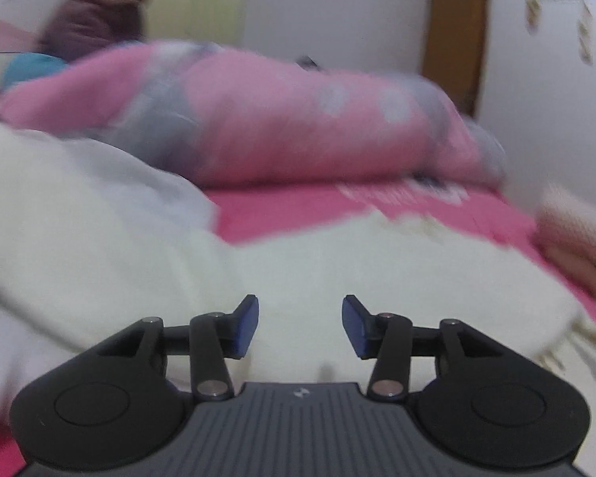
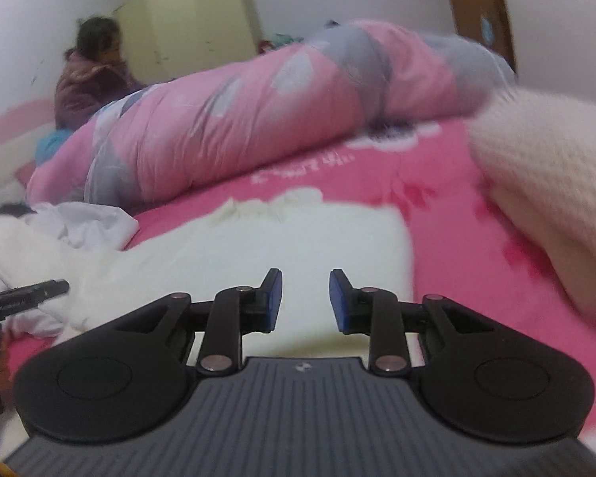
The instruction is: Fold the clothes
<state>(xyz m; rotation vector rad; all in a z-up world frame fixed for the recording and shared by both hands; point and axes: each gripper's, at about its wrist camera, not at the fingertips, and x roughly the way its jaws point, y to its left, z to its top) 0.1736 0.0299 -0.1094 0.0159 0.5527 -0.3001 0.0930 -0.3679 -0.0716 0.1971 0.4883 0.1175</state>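
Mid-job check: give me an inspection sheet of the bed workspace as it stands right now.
Surface: bed with pink flowered sheet, partly covered.
Job's things: cream garment lying flat in front of both grippers; white clothes heap at its left; cream knitted piece at the right.
Clutter: rolled pink and grey quilt across the far side.
Grippers: left hand-held gripper open, nothing between its pads; right hand-held gripper open, narrower gap, empty.
Cables: nothing seen.
Surroundings: a person in a dark jacket seated beyond the quilt; pale cabinet; brown door.
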